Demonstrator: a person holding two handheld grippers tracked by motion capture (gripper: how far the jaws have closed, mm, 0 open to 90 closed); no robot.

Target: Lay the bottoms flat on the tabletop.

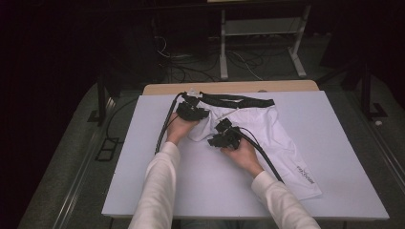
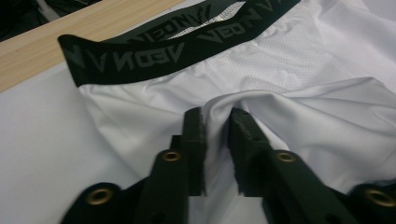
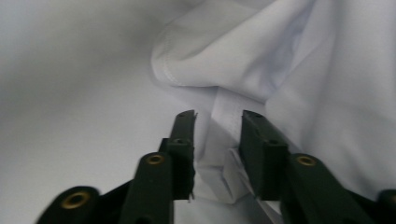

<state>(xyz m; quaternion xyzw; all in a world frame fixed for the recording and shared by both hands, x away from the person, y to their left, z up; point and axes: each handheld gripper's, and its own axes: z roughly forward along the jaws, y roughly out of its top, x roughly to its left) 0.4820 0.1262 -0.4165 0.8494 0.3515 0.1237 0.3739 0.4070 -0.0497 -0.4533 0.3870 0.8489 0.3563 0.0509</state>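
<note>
Two tools, left tool (image 2: 216, 122) and right tool (image 3: 217, 122), each nipping a fabric fold of white shorts (image 1: 267, 133) lying on counter (image 1: 143, 157). Soft, light, slippery; best gripped at hem or black waistband (image 2: 154, 51).

White shorts (image 1: 282, 143), flat, slightly bunched

- Bare white counter (image 1: 157, 191) open along the near edge and the left side, free for passing.
- White shorts (image 1: 282, 143) spread over the middle and right, with a black waistband (image 1: 239, 100) lying across the far side.
- Left tool (image 1: 192, 110) and right tool (image 1: 223, 135) close together over the cloth, little room between.
- Trailing cables (image 1: 165, 126) beside both forearms.
- Metal frame (image 1: 224, 47) and floor wires well beyond the far edge.
</note>
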